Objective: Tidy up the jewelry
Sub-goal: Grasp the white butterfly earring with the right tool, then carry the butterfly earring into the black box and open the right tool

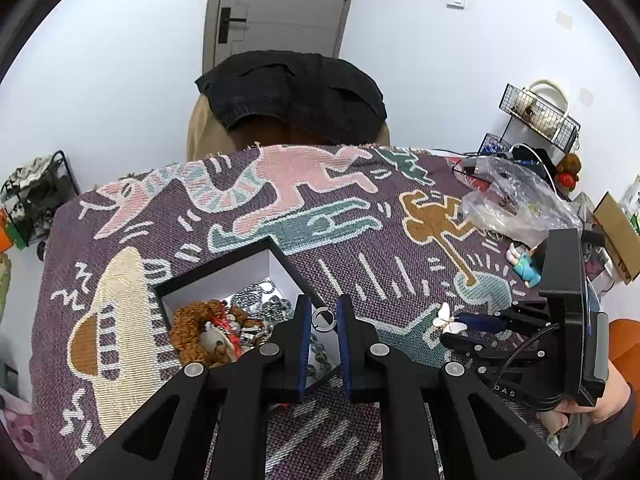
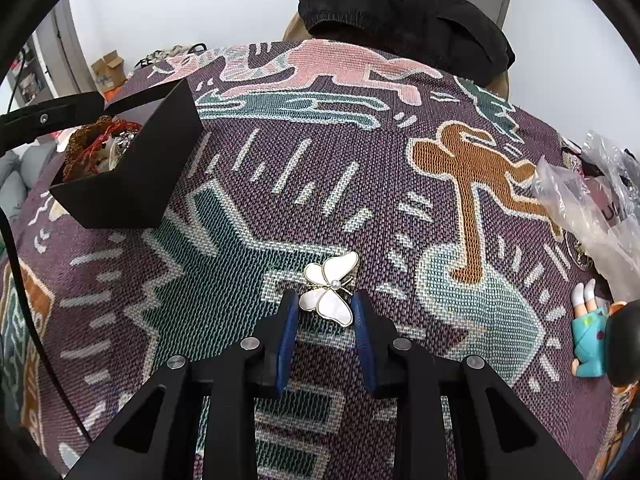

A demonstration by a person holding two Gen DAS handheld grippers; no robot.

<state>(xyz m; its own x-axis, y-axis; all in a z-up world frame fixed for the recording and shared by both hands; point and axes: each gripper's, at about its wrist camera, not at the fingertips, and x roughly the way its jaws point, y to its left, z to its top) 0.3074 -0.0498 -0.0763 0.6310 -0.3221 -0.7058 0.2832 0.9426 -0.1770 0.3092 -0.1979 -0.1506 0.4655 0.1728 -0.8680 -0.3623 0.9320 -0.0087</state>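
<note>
The white mother-of-pearl butterfly brooch [image 2: 330,293] sits clamped in the right gripper [image 2: 326,312], next needing carriage to the black jewelry box [image 2: 132,176], where the left gripper [image 1: 323,318] holds a small silver ring [image 1: 322,317].

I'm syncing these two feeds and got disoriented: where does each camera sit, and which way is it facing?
Left wrist: rides the left claw, facing across the patterned blanket to the black box of jewelry; a small ring sits between its fingers, and the right claw shows at the right.
Right wrist: rides the right claw, looking down at the butterfly brooch between its fingers; the left claw's arm shows at the left.
Shared: blanket, box, brooch, toy figure.
</note>
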